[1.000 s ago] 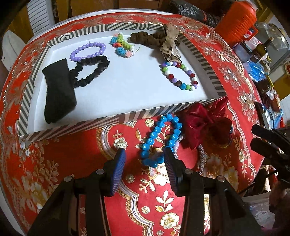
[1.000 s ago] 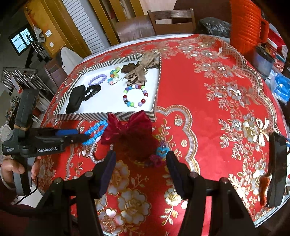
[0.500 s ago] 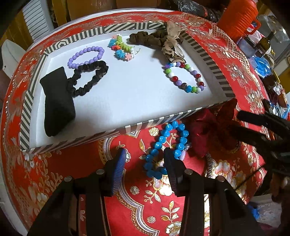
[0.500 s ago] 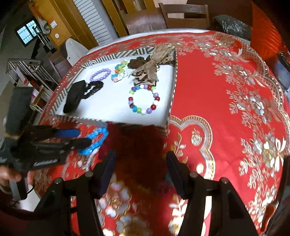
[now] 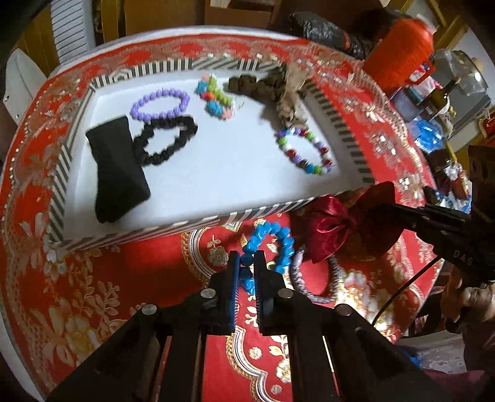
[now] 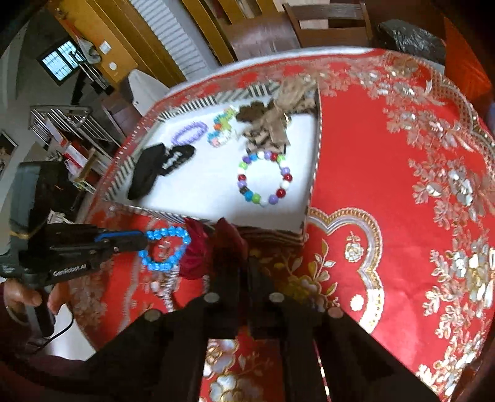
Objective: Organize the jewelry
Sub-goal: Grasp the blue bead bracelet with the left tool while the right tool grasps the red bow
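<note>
A white tray (image 5: 55,191) with striped walls holds a purple bead bracelet (image 5: 161,103), a black scrunchie (image 5: 165,140), a black cloth (image 5: 116,168), a multicolour bead bracelet (image 5: 304,150) and a brown bow (image 5: 269,86). My left gripper (image 5: 246,263) is shut on a blue bead bracelet (image 5: 269,244) on the red cloth in front of the tray; it shows in the right wrist view too (image 6: 165,247). My right gripper (image 6: 243,253) is shut on a dark red satin bow (image 5: 337,222), just right of the blue bracelet.
A pale beaded necklace (image 5: 312,287) lies on the red floral tablecloth (image 6: 402,185) under the bow. An orange container (image 5: 399,49), a bottle (image 5: 439,96) and clutter stand at the far right. A chair (image 6: 278,27) stands behind the table.
My left gripper has shut on the blue bracelet. My right gripper has moved forward and shut on the red bow.
</note>
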